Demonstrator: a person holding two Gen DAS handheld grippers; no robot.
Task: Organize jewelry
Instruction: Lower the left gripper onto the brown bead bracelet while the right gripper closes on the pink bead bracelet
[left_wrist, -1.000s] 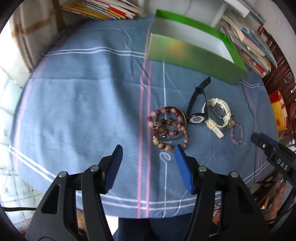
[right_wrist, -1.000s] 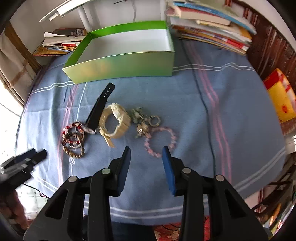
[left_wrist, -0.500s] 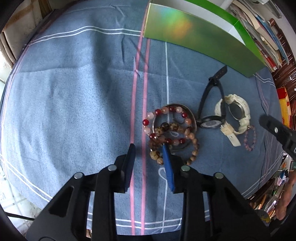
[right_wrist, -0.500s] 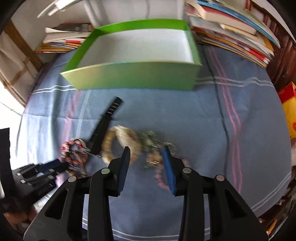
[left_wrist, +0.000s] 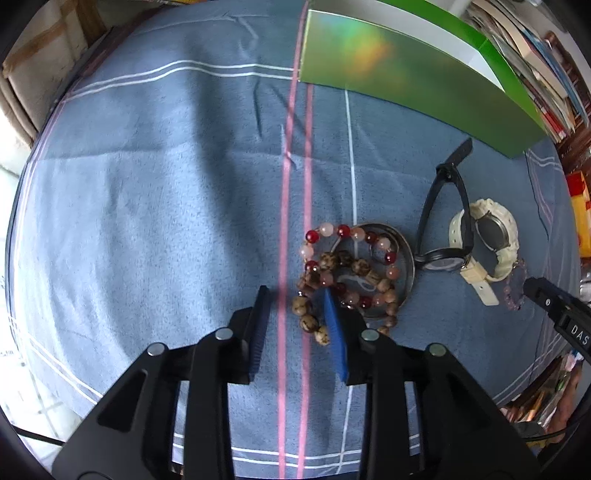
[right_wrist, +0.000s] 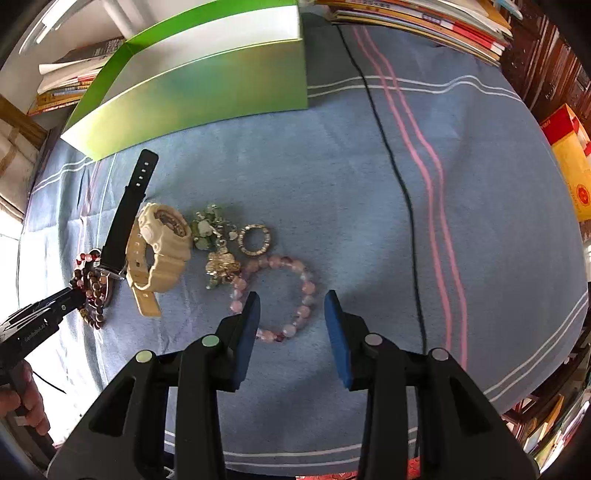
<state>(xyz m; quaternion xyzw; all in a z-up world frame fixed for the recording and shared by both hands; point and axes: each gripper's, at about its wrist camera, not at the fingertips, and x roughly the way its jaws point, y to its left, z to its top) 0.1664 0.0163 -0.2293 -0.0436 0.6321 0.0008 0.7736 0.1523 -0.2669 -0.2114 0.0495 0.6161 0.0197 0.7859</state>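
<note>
In the left wrist view, the left gripper (left_wrist: 297, 295) sits low over the blue cloth (left_wrist: 147, 203) on the desk with its jaws apart, the right finger against the near edge of the bead bracelets (left_wrist: 347, 273) piled on a metal ring, while a black watch (left_wrist: 443, 221) and a cream watch (left_wrist: 491, 240) lie to the right and the green box (left_wrist: 406, 74) stands beyond. In the right wrist view, the right gripper (right_wrist: 291, 299) is open, its fingers straddling the near part of the pink bracelet (right_wrist: 280, 295), with a charm cluster (right_wrist: 216, 243) and small ring (right_wrist: 254, 239) just beyond.
</note>
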